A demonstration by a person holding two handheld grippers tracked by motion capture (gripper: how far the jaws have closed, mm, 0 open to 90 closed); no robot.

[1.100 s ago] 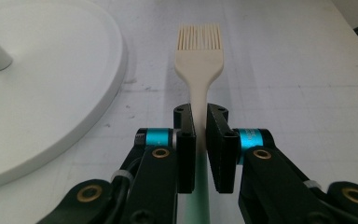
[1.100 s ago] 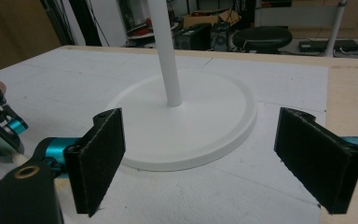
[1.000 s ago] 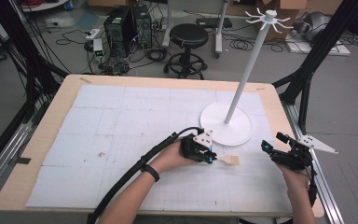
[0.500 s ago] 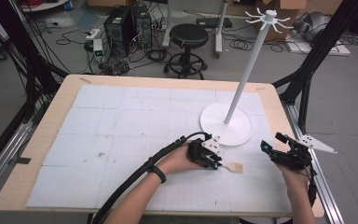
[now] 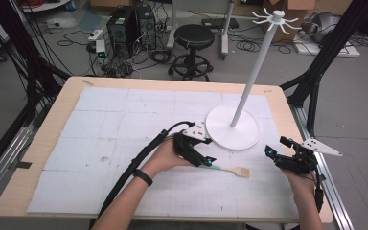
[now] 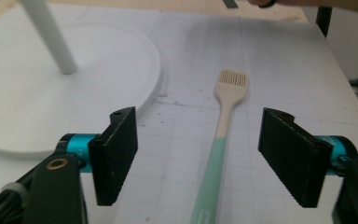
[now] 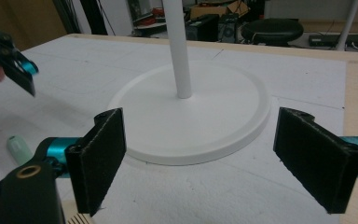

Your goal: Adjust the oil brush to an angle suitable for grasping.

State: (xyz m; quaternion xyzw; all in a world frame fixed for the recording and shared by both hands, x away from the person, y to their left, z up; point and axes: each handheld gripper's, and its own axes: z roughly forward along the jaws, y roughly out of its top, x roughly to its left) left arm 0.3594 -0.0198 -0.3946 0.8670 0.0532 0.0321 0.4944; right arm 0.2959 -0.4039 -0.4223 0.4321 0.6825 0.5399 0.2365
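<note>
A brush (image 5: 228, 169) with a mint-green handle and a beige head lies flat on the white mat. My left gripper (image 5: 206, 161) hovers over the handle end. Its jaws have just been opening; they stand wide and touch nothing. In the left gripper view the brush (image 6: 225, 122) runs up between the left gripper's (image 6: 199, 161) pads, head pointing away. My right gripper (image 5: 276, 147) stands open near the table's right edge, to the right of the brush head. In the right gripper view the right gripper (image 7: 214, 158) faces the stand's base (image 7: 200, 116).
A white stand has a round base (image 5: 232, 128), a leaning pole (image 5: 254, 72) and hooks at the top (image 5: 274, 17), behind both grippers. In the left gripper view the base (image 6: 51, 93) sits close on the left. The table's right edge (image 5: 311, 182) lies near my right hand.
The left gripper's jaws have opened and let go of the brush, which now lies on the mat. The left hand has drawn back to the left and risen a little. The right gripper kept still.
</note>
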